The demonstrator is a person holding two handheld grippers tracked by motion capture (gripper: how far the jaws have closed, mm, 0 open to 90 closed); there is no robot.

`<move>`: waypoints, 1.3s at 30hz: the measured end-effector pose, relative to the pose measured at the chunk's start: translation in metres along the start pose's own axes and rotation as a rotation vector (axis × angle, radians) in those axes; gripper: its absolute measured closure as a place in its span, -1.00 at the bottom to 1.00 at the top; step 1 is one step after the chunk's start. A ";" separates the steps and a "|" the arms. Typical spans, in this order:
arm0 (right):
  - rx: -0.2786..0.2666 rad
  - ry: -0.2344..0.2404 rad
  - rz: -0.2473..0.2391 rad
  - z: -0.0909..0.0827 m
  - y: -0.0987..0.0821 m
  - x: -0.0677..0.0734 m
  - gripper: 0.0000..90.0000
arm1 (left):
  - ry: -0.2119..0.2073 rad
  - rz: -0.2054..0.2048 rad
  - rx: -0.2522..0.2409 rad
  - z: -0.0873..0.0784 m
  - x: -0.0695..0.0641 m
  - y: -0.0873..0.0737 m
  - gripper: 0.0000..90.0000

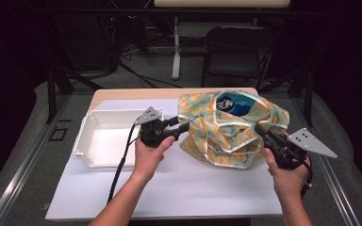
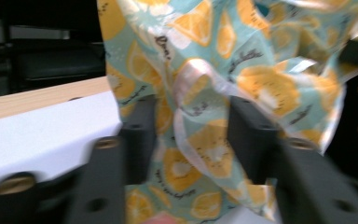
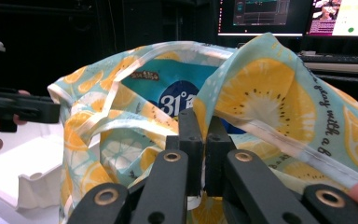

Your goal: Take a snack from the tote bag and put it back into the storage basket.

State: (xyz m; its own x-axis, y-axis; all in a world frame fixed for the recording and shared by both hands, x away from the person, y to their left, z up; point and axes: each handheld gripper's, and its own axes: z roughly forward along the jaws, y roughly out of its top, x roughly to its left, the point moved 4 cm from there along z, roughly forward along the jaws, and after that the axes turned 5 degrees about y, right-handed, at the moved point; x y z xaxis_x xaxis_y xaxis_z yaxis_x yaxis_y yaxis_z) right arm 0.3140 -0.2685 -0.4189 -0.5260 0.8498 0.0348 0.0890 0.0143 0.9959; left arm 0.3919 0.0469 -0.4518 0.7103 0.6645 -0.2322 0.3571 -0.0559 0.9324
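Currently right gripper (image 3: 200,140) clamped on hem of lemon-printed teal fabric bag (image 1: 231,127), frame centre | left gripper (image 2: 193,135) jaws parted, cloth loose between | blue pack inside (image 1: 235,106) | white plastic tray (image 1: 104,137) left, unfilled | bag opened, unpacking pending

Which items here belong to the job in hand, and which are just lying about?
In the job:
- lemon-print bag, with a blue package showing at its mouth
- right hand-held gripper, shut on the bag's edge
- left hand-held gripper, jaws apart with bag fabric between them

Lying about:
- white tray, beside the bag
- black chair, behind the table
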 end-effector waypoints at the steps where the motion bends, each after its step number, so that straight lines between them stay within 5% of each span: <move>1: -0.008 0.003 0.006 0.000 0.001 -0.001 0.99 | 0.011 0.006 0.007 0.001 0.000 0.000 0.45; 5: -0.017 0.006 0.003 0.000 0.007 -0.002 0.99 | 0.020 0.039 0.057 0.003 0.002 -0.005 0.97; 11: -0.021 0.011 -0.006 0.011 0.021 -0.007 0.99 | 0.113 0.076 0.168 0.007 0.012 -0.014 1.00; 15: -0.035 -0.005 0.032 0.024 0.033 -0.021 0.99 | 0.134 0.052 0.165 0.005 0.020 -0.014 0.99; 22: -0.004 -0.019 0.015 0.036 0.037 -0.026 0.99 | 0.144 0.072 0.038 -0.009 0.012 0.005 0.08; 26: 0.008 -0.016 0.016 0.038 0.034 -0.025 0.99 | 0.121 0.105 -0.049 -0.016 -0.002 0.018 -0.14; 32: 0.015 -0.013 0.019 0.043 0.032 -0.022 0.98 | 0.002 0.130 -0.065 -0.010 -0.032 0.030 -0.28; 37: 0.023 -0.001 0.013 0.047 0.030 -0.017 0.98 | -0.046 0.164 -0.061 -0.002 -0.056 0.030 -0.39; 39: 0.027 0.004 0.012 0.047 0.028 -0.015 0.98 | -0.057 0.195 -0.060 0.002 -0.063 0.025 -0.63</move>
State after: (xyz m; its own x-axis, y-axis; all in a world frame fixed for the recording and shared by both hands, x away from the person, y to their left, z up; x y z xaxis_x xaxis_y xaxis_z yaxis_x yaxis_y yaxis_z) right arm 0.3647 -0.2563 -0.3950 -0.5286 0.8476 0.0468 0.1177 0.0186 0.9929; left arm 0.3569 0.0022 -0.4140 0.7963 0.6020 -0.0598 0.1742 -0.1336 0.9756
